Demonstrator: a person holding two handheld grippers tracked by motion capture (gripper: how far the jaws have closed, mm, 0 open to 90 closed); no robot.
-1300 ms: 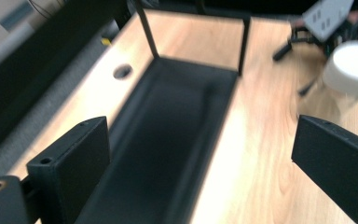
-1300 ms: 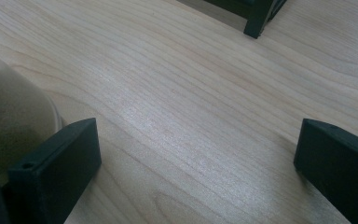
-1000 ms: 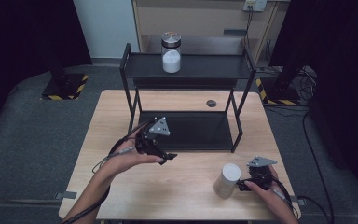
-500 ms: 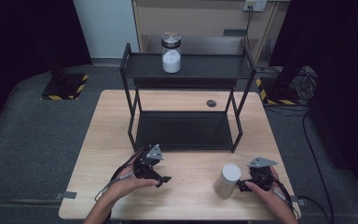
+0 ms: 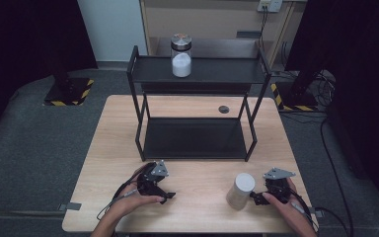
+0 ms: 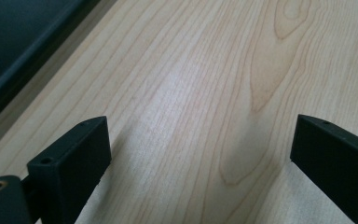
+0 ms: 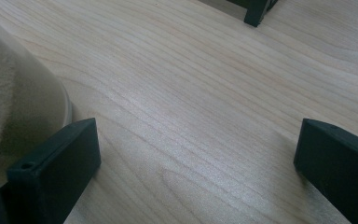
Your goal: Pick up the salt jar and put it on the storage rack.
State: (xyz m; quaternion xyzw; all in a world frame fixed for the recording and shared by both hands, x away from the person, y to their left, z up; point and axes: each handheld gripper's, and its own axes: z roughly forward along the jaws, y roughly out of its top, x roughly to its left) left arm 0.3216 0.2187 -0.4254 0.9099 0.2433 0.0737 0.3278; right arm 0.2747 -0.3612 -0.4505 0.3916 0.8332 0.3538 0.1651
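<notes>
A pale wooden surface [image 5: 197, 197] with visible grain stands on grey carpet between dark curtains, carrying a black metal 2-tier shelf rack [image 5: 197, 106]. Compared with 1 second ago, the left hand-held gripper [image 5: 167, 196] has pulled back from the rack's lower tier toward the near edge of the surface, and it now sits low in the person's left hand [image 5: 133, 200]. The right hand-held gripper [image 5: 253, 196] has barely shifted. A glass jar [image 5: 181, 55] with a metal lid, half full of white powder, remains on the top tier. A white, matte cylinder [image 5: 241, 190] stands upright near the front edge, just beside the right hand-held gripper's tips. A small dark round disc [image 5: 223, 109] is set into the surface behind the rack. In the left gripper view, the 2 black jaws are spread wide over bare wood, nothing between them. In the right gripper view, the jaws likewise stand wide apart with nothing between them, and the cylinder's curved wall is blurred and cut off at the left edge. Both forearms are cropped by the bottom of the high view.
</notes>
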